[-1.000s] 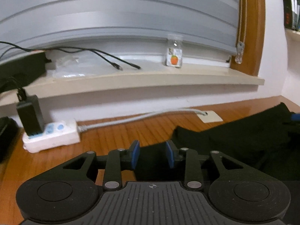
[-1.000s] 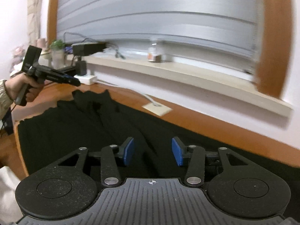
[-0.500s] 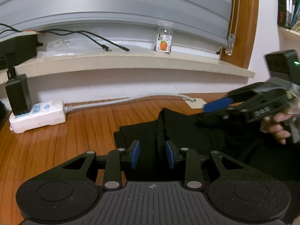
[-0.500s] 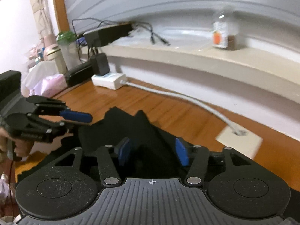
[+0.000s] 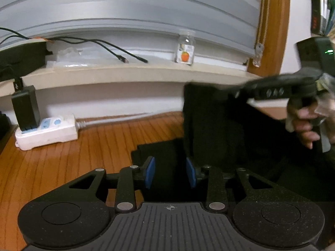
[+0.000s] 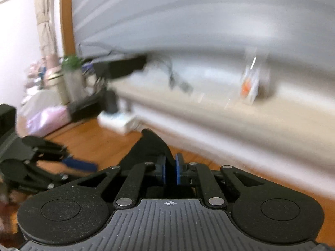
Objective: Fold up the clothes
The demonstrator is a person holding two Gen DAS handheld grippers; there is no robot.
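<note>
My right hand-held gripper (image 6: pixel 170 172) just closed, pinching cloth (image 5: pixel 219 125) corner, lifted. Left hand-held gripper (image 5: pixel 170 172) half-open over cloth on counter (image 5: pixel 83 156). Next: carry corner across, lay flat.

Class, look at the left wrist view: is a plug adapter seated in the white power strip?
Yes, a black adapter stands plugged into the white power strip on the wooden table.

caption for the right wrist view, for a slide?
Right gripper pinches a raised fold of the black garment above the wooden table.

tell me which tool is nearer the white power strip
Left. The left tool sits just right of the power strip; the right tool, pinching the black garment, is farther right.
</note>
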